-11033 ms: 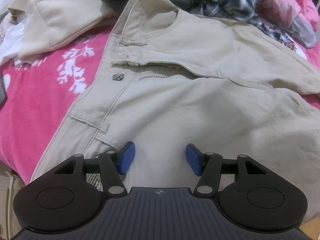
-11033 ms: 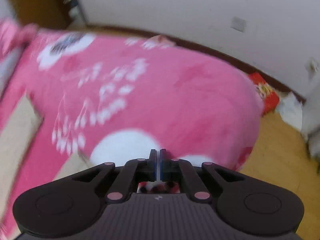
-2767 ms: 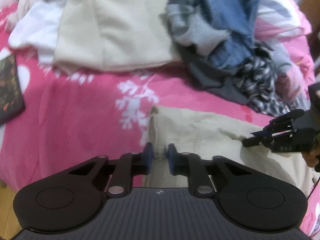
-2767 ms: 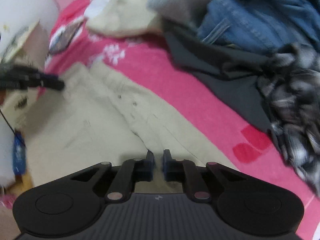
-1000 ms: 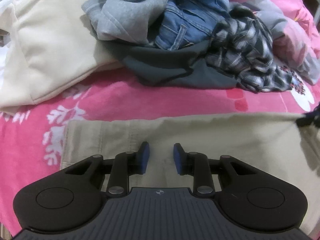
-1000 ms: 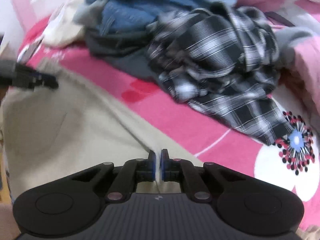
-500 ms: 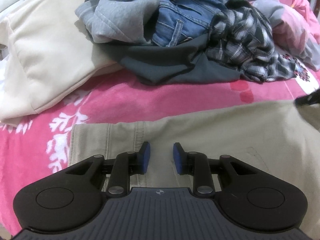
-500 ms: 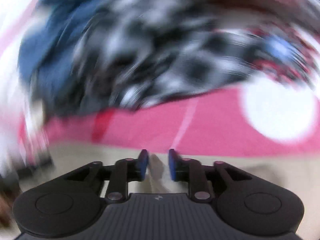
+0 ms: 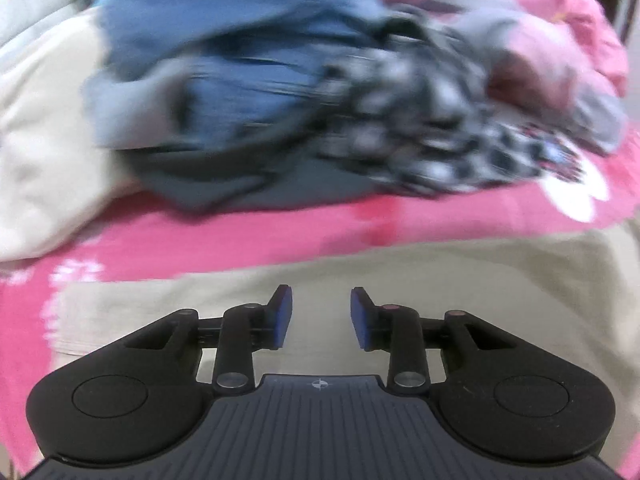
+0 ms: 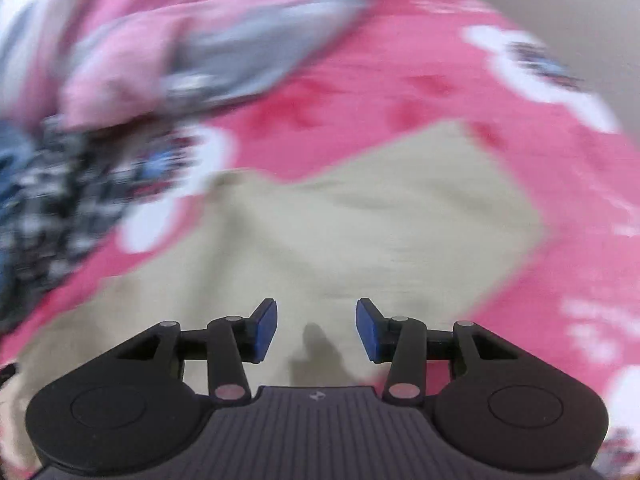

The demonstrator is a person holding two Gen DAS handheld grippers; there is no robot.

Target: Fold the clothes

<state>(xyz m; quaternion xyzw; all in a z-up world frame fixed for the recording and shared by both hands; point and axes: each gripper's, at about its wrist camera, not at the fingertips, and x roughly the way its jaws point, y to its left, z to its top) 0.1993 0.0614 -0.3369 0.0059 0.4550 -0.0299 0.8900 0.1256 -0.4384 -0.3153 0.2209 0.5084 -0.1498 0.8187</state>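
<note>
Beige trousers [image 9: 460, 280] lie folded lengthwise and flat on the pink flowered bedspread [image 9: 280, 236]. My left gripper [image 9: 320, 318] hovers over their near edge, jaws opening, nothing between the blue pads. In the right wrist view the trouser leg [image 10: 380, 220] runs away to its squared end at the upper right. My right gripper [image 10: 316, 330] is over that leg with its jaws opening and no cloth between them. Both views are blurred by motion.
A heap of unfolded clothes fills the back of the bed: blue jeans [image 9: 240, 64], a dark grey garment [image 9: 248, 192], a black-and-white plaid shirt [image 9: 432, 132], a cream garment [image 9: 44, 128]. Pink and grey bedding [image 10: 208, 44] lies beyond the trousers.
The right gripper let go of the trouser edge, opened and swung quickly along the leg, rolling. The left gripper shifted sideways over the trousers and opened slightly wider.
</note>
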